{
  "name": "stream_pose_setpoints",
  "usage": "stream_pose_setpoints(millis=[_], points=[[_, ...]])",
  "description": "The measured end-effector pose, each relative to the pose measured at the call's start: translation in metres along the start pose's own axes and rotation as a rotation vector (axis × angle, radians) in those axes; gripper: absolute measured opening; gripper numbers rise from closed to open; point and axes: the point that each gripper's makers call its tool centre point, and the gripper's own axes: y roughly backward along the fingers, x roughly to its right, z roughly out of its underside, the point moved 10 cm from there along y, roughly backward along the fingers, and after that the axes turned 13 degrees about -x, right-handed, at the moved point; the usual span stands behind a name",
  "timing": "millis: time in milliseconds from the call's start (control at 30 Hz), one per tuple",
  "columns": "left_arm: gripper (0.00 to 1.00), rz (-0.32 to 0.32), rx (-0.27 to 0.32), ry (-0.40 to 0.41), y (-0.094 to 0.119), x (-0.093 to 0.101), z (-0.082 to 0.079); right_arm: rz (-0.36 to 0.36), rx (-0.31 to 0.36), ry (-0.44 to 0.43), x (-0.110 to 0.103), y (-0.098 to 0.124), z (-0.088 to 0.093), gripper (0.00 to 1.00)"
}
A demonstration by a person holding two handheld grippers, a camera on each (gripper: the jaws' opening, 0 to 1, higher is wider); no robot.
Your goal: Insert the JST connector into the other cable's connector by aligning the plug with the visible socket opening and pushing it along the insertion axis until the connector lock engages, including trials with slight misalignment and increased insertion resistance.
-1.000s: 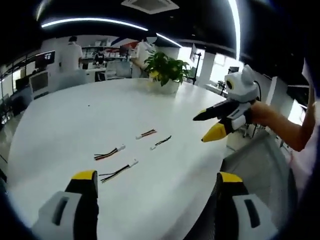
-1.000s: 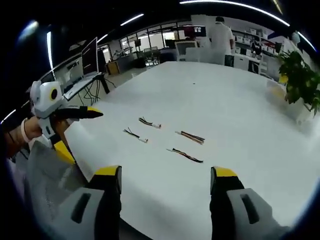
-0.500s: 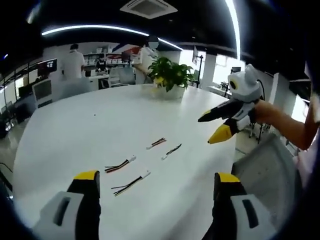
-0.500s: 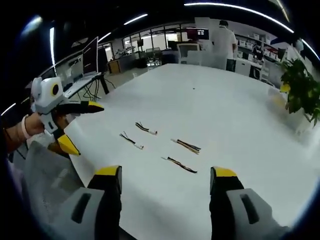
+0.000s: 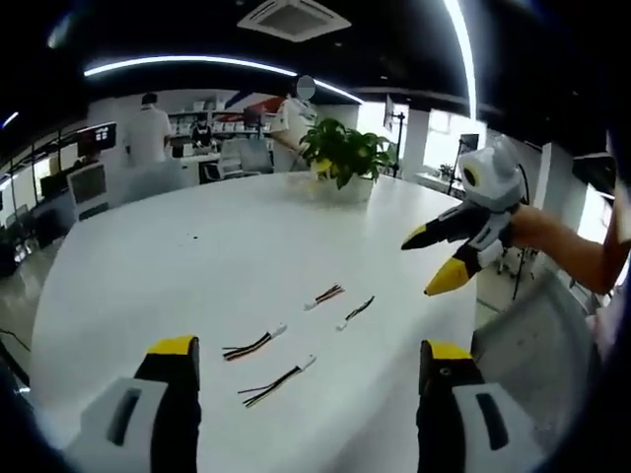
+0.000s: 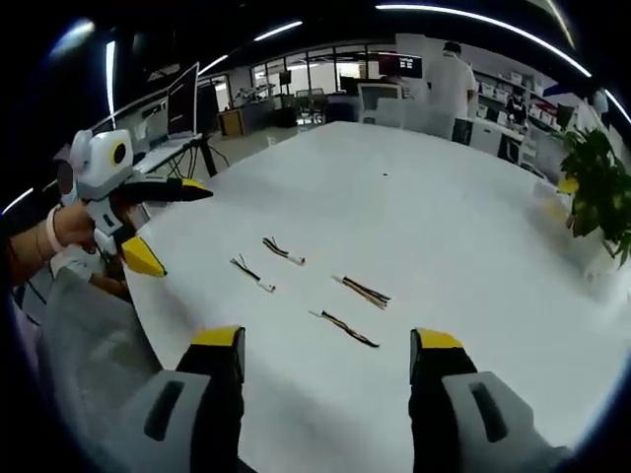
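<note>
Both grippers, left [image 5: 304, 363] and right [image 6: 325, 353], spread and empty, have drawn closer over the worktop [image 5: 197, 266] toward the four untouched cables [image 5: 254, 345], so grasping looks next.

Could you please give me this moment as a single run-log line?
stage: pre-grasp | left gripper: open, empty | right gripper: open, empty | four cables: untouched on white table
</note>
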Motion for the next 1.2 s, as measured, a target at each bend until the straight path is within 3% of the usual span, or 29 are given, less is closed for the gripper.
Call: stream_pose_setpoints(millis=[267, 467, 800, 1200], points=[[0.90, -0.017, -0.036, -0.037, -0.006, -0.004, 0.000, -0.007, -0.006, 0.009, 0.003, -0.003, -0.002, 0.64], [0.91, 0.015, -0.064, -0.018, -0.012, -0.008, 0.001, -0.010, -0.013, 0.015, 0.005, -0.007, -0.004, 0.63], [0.91, 0.002, -0.112, -0.035, -0.021, -0.012, 0.006, -0.024, -0.023, 0.006, 0.010, -0.016, -0.002, 0.61], [0.90, -0.011, -0.102, -0.023, -0.030, -0.021, 0.000, -0.022, 0.014, 0.020, 0.019, -0.023, -0.010, 0.59]])
